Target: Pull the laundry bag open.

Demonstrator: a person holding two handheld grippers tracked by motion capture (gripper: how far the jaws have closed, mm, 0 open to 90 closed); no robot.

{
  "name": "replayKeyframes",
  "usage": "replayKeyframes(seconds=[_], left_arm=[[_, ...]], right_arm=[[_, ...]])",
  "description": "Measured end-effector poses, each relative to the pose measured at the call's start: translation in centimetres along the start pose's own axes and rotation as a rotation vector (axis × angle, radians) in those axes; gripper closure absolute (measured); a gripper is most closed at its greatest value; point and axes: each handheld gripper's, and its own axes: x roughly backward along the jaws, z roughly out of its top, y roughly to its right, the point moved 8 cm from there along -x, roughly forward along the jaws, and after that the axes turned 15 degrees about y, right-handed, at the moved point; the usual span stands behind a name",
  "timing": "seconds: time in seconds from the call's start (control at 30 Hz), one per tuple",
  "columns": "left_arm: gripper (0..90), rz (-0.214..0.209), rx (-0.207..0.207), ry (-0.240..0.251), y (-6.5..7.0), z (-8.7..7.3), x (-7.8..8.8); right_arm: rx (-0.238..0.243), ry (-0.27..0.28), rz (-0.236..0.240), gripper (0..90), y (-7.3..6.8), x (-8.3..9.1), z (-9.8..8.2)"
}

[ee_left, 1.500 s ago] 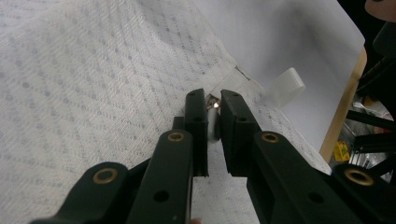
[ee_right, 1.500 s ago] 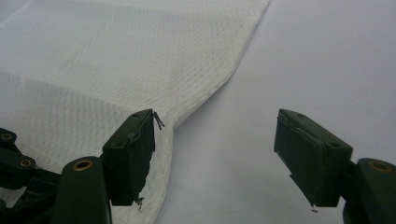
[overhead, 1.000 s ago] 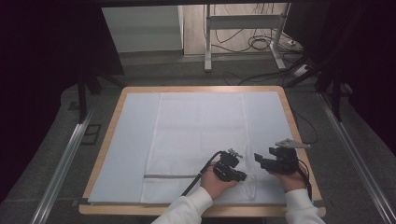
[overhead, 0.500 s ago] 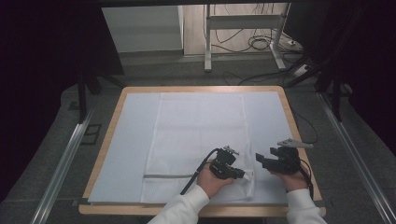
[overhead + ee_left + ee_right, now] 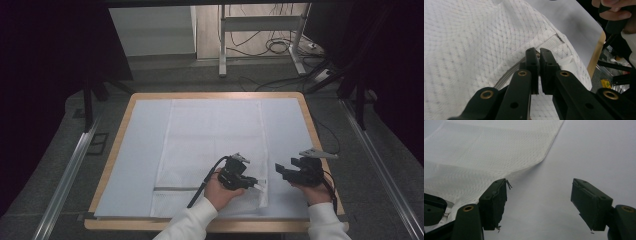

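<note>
Two grippers work at the near edge of the table, and the change belongs to the left gripper [image 5: 257,184]. Over the last second its hand has drifted a little toward the middle of the table and lifted slightly, jaws clenched throughout. The left gripper view shows what they clamp: the zipper end at the near right corner of the white mesh zippered laundry bag [image 5: 474,50], with the grey zipper line [image 5: 510,72] running away beneath the jaws. The mesh around the pinch rises into a soft ridge (it lay flatter a moment ago), so the corner is judged to be coming off the surface, likely the start of a zipper pull or a fold.

The right gripper [image 5: 281,168] has not shifted. Its jaws stand wide apart, released, holding nothing, just beside the bag's right edge over the pale blue sheet [image 5: 579,150] that covers the wooden-rimmed table [image 5: 118,131].

Farther off, the rest of the bag lies flat across the middle of the sheet. Beyond the table stand a metal frame and loose cables on the floor.
</note>
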Motion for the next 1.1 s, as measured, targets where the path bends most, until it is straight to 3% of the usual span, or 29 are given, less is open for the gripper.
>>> replayKeyframes(seconds=[0.63, 0.83, 1.1], left_arm=[[86.7, 0.016, 0.009, 0.041, -1.0, 0.6, 1.8], [86.7, 0.015, 0.01, 0.04, -0.8, 0.4, 1.8], [86.7, 0.008, 0.005, 0.031, -0.5, 0.0, 1.4]], right_arm=[[-0.034, -0.036, 0.033, 28.3, -0.6, 0.1, 0.0], [-0.097, -0.05, 0.071, 27.6, -1.5, 0.3, 0.3], [-0.128, -0.085, 0.089, 27.1, -2.8, -0.2, 0.0]])
